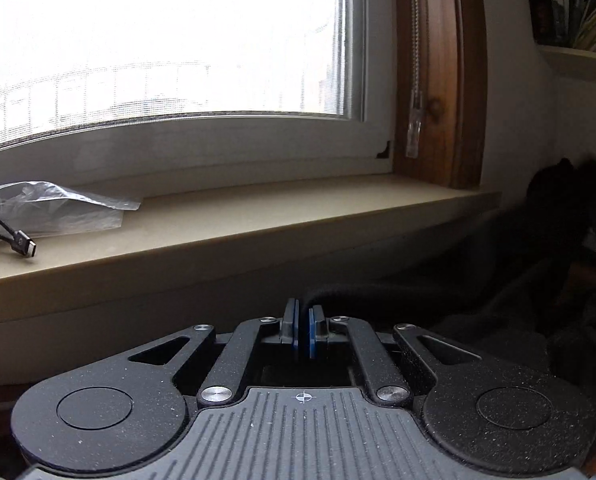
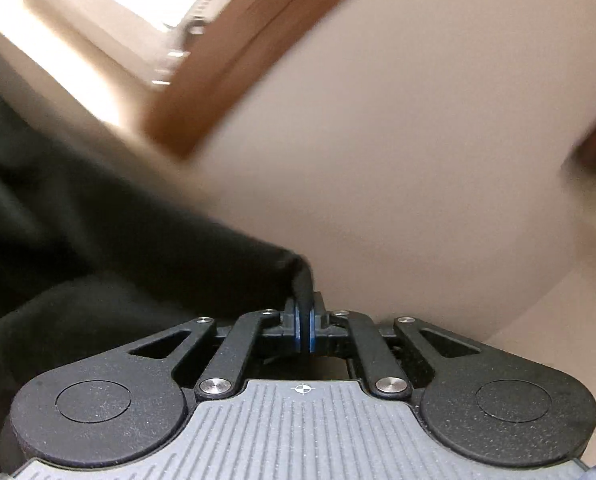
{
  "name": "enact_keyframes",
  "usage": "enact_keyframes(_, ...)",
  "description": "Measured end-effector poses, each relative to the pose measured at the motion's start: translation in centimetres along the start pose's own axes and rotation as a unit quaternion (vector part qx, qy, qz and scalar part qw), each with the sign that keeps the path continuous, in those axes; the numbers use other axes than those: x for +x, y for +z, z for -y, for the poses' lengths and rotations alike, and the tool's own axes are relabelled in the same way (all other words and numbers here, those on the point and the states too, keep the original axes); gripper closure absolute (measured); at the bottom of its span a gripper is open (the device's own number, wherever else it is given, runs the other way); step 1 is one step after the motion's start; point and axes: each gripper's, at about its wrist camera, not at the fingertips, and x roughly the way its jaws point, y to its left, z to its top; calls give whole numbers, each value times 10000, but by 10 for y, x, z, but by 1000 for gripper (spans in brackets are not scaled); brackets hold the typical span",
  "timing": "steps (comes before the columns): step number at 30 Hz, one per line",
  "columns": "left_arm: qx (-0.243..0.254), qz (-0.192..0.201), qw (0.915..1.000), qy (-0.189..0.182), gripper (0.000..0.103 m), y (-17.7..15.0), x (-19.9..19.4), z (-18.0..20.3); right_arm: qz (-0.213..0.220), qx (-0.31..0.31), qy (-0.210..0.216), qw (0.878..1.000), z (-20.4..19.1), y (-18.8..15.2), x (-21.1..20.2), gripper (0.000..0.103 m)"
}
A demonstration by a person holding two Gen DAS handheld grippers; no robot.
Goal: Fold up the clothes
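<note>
Blue pads of our left gripper point(image 1: 304, 330) pinch edge of dark garment point(image 1: 518, 288), which trails rightward below windowsill point(image 1: 257, 220). Our right gripper point(image 2: 304, 326) clamps another edge; garment point(image 2: 97, 240) hangs leftward. We judge cloth spans between both, each equally near.

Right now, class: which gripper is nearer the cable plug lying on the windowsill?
Left. The left gripper, shut on the dark garment, sits just below the windowsill, with the cable plug ahead to its left. The right gripper view shows no plug.
</note>
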Motion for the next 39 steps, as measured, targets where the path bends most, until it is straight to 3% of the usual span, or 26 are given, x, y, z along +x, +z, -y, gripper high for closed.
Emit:
enact_keyframes(1, 26, -7, 10000, 13, 99, 0, 1, 1, 66, -137, -251, 9996, -4, 3, 7, 96)
enact_keyframes(2, 53, -14, 10000, 29, 98, 0, 2, 2, 68, -172, -379, 9991, -7, 4, 16, 88)
enact_keyframes(3, 60, -37, 10000, 40, 98, -1, 3, 3, -39, -1, -291, 9996, -9, 5, 24, 71)
enact_keyframes(5, 24, -98, 9999, 11, 97, -2, 5, 2, -369, 748, 648, 9944, -10, -4, 39, 49)
enact_keyframes(6, 11, -121, 9999, 4, 97, -2, 6, 1, -471, 1153, 1105, 9861, -11, -11, 43, 48)
enact_keyframes(8, 34, -163, 9999, 7, 97, -2, 8, 2, -578, 2001, 1799, 9614, -15, -32, 47, 48)
enact_keyframes(10, 42, -190, 9998, 11, 97, -3, 9, 2, -543, 2815, 2443, 9263, -18, -55, 47, 47)
enact_keyframes(12, 43, -231, 9997, 14, 97, -4, 11, 2, -497, 3411, 2871, 8937, -22, -75, 47, 45)
enact_keyframes(14, 40, -273, 9996, 22, 97, -6, 13, 2, -460, 3765, 3122, 8710, -27, -90, 49, 45)
enact_keyframes(15, 39, -301, 9995, 24, 97, -6, 14, 2, -458, 3792, 3172, 8681, -31, -94, 49, 43)
enact_keyframes(20, 21, -410, 9992, 28, 97, -7, 21, 1, -536, 3474, 3253, 8778, -53, -101, 53, 38)
enact_keyframes(25, 7, -479, 9988, 37, 97, -9, 23, -2, -522, 3637, 3404, 8655, -52, -104, 57, 35)
enact_keyframes(30, 68, -526, 9985, 147, 94, -10, 25, 1, -519, 3704, 3605, 8545, -56, -107, 59, 20)
enact_keyframes(34, -36, -538, 9980, 327, 79, -7, 21, 1, -448, 3604, 3670, 8564, -57, -105, 58, 13)
enact_keyframes(36, -252, -540, 9972, 457, 77, -3, 13, -2, -391, 3571, 3692, 8571, -57, -105, 57, 12)
enact_keyframes(39, -443, -533, 9946, 769, 66, 1, -14, -4, -325, 3575, 3708, 8565, -56, -105, 54, 11)
